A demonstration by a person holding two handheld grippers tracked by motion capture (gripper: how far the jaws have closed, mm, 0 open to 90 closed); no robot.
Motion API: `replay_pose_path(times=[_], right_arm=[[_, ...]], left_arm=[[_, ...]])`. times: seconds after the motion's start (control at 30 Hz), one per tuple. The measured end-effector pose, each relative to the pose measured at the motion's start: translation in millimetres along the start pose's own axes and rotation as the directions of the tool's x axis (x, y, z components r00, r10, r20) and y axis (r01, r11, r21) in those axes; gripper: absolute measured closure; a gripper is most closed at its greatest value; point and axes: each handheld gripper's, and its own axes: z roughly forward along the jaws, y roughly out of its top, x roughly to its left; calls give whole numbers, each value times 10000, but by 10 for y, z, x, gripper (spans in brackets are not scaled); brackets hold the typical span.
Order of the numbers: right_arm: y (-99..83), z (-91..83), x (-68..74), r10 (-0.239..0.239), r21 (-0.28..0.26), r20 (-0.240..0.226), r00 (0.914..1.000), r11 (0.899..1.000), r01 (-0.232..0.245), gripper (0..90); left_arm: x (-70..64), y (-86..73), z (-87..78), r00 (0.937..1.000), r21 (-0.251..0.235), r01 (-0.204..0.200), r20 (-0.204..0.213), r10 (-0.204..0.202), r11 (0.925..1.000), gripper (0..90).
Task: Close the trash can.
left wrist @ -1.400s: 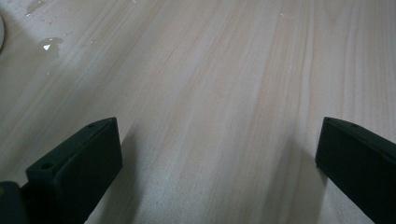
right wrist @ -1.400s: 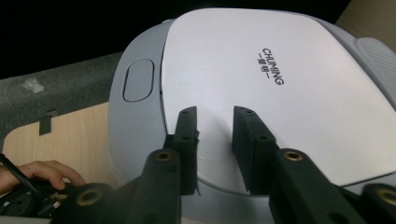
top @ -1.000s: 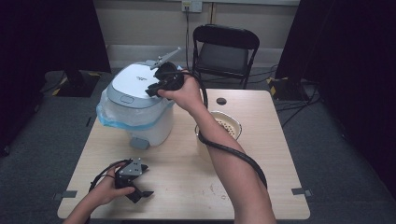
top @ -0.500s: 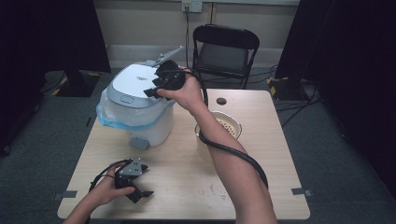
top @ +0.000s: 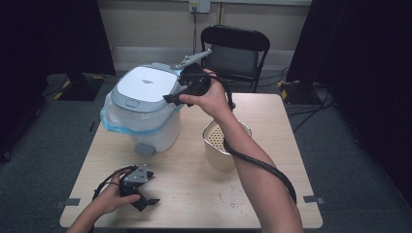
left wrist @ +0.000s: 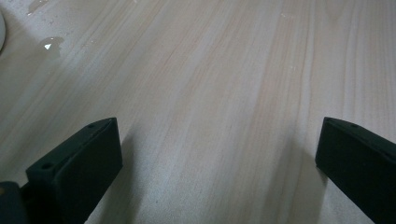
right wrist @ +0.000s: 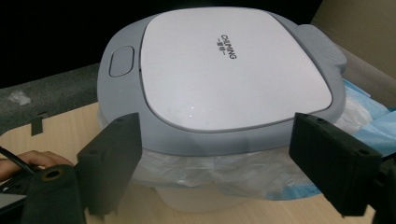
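A recording studio: black curtains [top: 43,58]; taped floor marks; folding chair [top: 235,51].

- In the right gripper view, the bin [right wrist: 219,88] was cut off at the bottom edge, so its base went unseen; its lid's far right corner ran close to the frame's side.
- The bin liner [right wrist: 364,116] ran out past the right edge in that view.
- In the high view, the right hand [top: 209,99] covered much of the right gripper [top: 180,97], and its fingers were too small to judge against the lid.
- The person's arm crossed the beige basket [top: 216,145], hiding part of its rim and inside.
- In the left gripper view, both fingers [left wrist: 74,168] were cut by the bottom edge.
- The left hand [top: 109,196] hid part of the left gripper [top: 145,196].
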Motion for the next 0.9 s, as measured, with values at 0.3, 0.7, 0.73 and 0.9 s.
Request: replay_pose_path(times=[0.3,0.7,0.73,0.9], right_arm=[[-155,-157,77,17,-152,-338,9994,9999,-22,145],[-566,-420,37,344,236,-50,9994,9991,-343,146],[-610,-440,28,419,218,-21,9991,9989,-419,146],[-755,-527,-3,600,157,71,9982,9981,-601,145]], left_arm=[[-1,0,0,10000,-5,8,-6,-8,10000,0],[2,1,-1,10000,-4,-48,-32,48,10000,0],[3,1,-1,10000,-2,-49,-30,49,10000,0],[3,0,0,10000,-17,-49,-18,49,10000,0]])
